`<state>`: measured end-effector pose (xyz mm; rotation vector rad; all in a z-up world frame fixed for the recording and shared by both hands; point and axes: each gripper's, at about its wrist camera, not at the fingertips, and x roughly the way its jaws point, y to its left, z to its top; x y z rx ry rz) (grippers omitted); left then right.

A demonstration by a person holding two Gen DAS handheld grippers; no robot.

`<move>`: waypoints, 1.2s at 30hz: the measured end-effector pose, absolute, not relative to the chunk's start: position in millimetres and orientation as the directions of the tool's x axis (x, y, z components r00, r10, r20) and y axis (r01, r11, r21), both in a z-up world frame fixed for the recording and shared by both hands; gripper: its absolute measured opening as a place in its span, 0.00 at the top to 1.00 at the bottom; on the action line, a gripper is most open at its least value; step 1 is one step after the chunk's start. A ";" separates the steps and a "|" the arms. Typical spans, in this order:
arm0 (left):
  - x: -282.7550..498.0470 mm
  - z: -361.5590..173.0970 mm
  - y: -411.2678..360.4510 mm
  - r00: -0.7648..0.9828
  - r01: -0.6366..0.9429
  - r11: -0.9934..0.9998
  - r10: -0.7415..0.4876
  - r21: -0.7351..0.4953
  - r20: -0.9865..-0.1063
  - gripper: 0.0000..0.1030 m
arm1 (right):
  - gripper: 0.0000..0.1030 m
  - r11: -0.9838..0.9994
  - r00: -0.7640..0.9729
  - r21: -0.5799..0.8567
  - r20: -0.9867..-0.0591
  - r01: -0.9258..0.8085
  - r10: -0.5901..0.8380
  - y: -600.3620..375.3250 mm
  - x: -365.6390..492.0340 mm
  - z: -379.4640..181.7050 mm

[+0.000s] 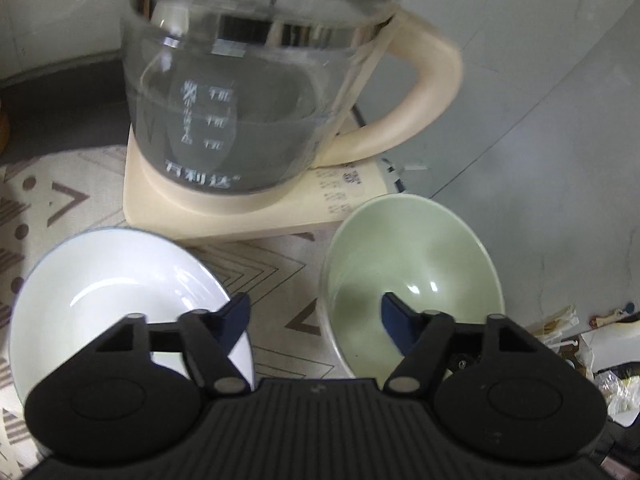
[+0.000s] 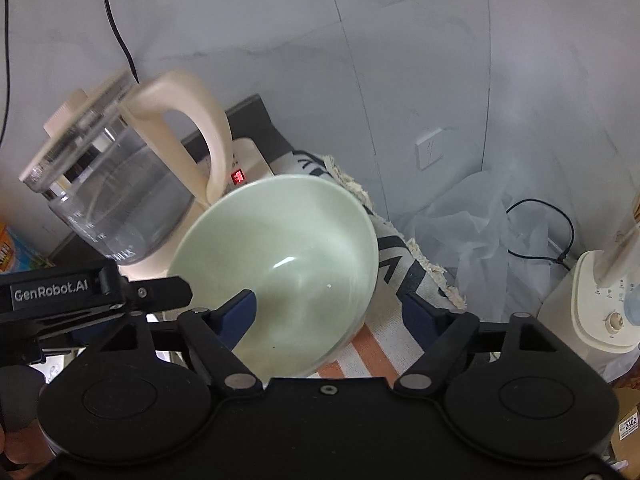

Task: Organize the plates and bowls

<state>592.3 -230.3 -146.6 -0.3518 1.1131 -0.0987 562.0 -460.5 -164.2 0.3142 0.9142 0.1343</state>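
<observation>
Left wrist view. The left gripper (image 1: pixel 315 312) hangs low over the patterned cloth (image 1: pixel 256 268) on the desk, jaws spread wide and holding nothing. Landmark: the glass kettle (image 1: pixel 240 92) with a cream handle, seated on its cream base (image 1: pixel 224 216). The white bowl (image 1: pixel 120 300) sits in front of the kettle and to its left; the left blue fingertip (image 1: pixel 234 318) overlaps its near rim. The green bowl (image 1: pixel 408 280) sits in front of the kettle and to its right, just off the base's corner; the right blue fingertip lies over its inside. The two bowls stand apart, with bare cloth between them. Whether either fingertip touches a bowl, I cannot tell.

Right wrist view. The right gripper (image 2: pixel 328 312) has its jaws spread around the near rim of the green bowl (image 2: pixel 288 256): left fingertip (image 2: pixel 240 314) inside the bowl, the right one outside its wall over the striped cloth (image 2: pixel 372 344). No squeeze visible. The bowl is just in front of the kettle (image 2: pixel 116 188), close under its handle; a red display glows on the base (image 2: pixel 244 164). The left gripper (image 2: pixel 96 300), marked GenRobot.AI, reaches in from the left, in front of the kettle.
</observation>
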 end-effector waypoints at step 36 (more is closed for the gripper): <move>515.1 -85.8 -193.2 0.546 -0.045 0.931 -0.281 -0.362 -0.789 0.85 | 0.78 0.944 0.660 0.328 -0.699 -0.047 0.276 -436.9 518.5 -122.9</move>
